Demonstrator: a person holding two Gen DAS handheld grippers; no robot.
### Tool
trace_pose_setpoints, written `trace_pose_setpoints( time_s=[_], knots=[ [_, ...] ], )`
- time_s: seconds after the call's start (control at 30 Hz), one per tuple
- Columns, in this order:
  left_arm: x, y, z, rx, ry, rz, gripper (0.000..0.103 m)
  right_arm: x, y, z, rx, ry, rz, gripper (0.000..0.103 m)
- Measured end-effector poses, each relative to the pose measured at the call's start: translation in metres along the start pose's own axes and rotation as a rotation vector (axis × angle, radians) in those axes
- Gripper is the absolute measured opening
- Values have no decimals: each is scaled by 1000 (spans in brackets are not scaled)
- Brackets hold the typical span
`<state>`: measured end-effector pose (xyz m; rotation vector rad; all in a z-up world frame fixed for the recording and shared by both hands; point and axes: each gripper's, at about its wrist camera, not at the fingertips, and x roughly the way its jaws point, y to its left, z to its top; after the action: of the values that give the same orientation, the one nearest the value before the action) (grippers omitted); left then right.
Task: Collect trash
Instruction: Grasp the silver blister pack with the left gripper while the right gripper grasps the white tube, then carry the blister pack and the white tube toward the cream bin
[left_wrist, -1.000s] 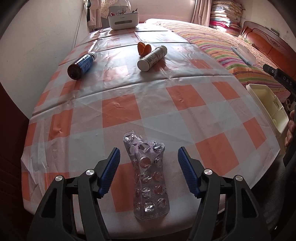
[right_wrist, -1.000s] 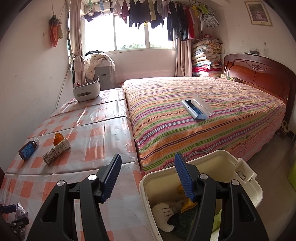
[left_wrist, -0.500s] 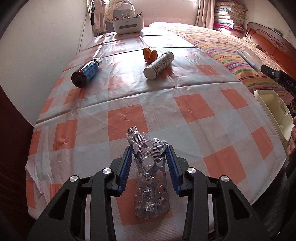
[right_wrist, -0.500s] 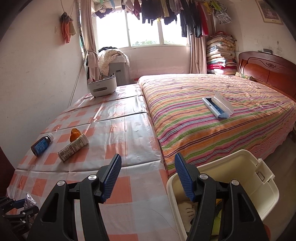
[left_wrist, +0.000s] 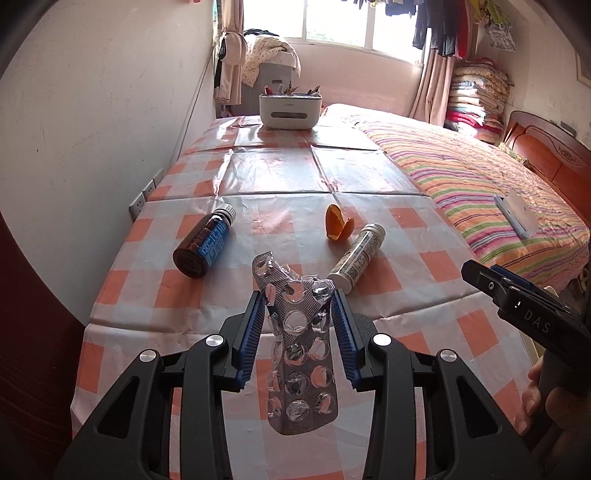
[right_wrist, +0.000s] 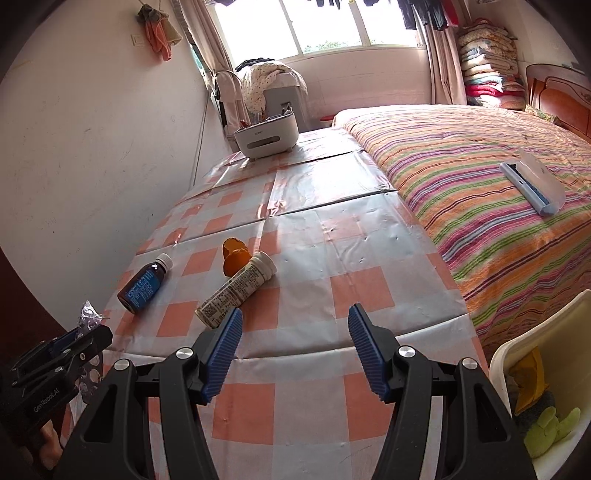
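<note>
My left gripper (left_wrist: 297, 306) is shut on an empty silver blister pack (left_wrist: 301, 350), which hangs lifted off the checked table (left_wrist: 402, 306). The pack's crumpled top (right_wrist: 88, 316) also shows at the left edge of the right wrist view, in the left gripper (right_wrist: 79, 338). My right gripper (right_wrist: 295, 328) stands open over the table with nothing between its fingers; its tip (left_wrist: 480, 277) enters the left wrist view from the right. On the table lie a brown bottle with a blue label (right_wrist: 144, 283), a white tube bottle (right_wrist: 236, 290) and an orange peel (right_wrist: 233, 257).
A cream bin (right_wrist: 546, 373) holding yellow and green trash stands at the table's right corner. The striped bed (right_wrist: 480, 199) with a white and blue case (right_wrist: 533, 186) runs along the right. A white organiser (right_wrist: 266, 136) sits at the table's far end, and a wall is on the left.
The left gripper closed on the blister pack and lifted it off the table. The right gripper swung left from over the bin to over the table.
</note>
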<state>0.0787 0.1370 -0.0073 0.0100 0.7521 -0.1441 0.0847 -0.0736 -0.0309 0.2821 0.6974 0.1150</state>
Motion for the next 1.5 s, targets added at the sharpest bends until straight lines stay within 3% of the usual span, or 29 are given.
trace_pose_setpoints(
  time_s=[0.33,0.77,0.9,1.0,1.13,1.33,1.5],
  knots=[
    [14,31,-5,-77,13,27,37,78,45,17,29,146,-35,58],
    [5,50,-5,-146,0,6,37,141,67,23,2,227,-137,58],
    [4,50,-6,-143,5,3,37,142,69,21,-51,225,-148,55],
    [6,46,-6,-136,11,-1,37,137,70,17,-120,230,-142,38],
    [9,38,-3,-115,14,-13,37,126,65,9,-200,241,-118,29],
    [10,20,-4,-84,11,-31,37,97,49,-4,-253,243,-65,29],
    [16,8,-4,-59,16,-42,37,63,38,-12,-250,197,-30,29]
  ],
)
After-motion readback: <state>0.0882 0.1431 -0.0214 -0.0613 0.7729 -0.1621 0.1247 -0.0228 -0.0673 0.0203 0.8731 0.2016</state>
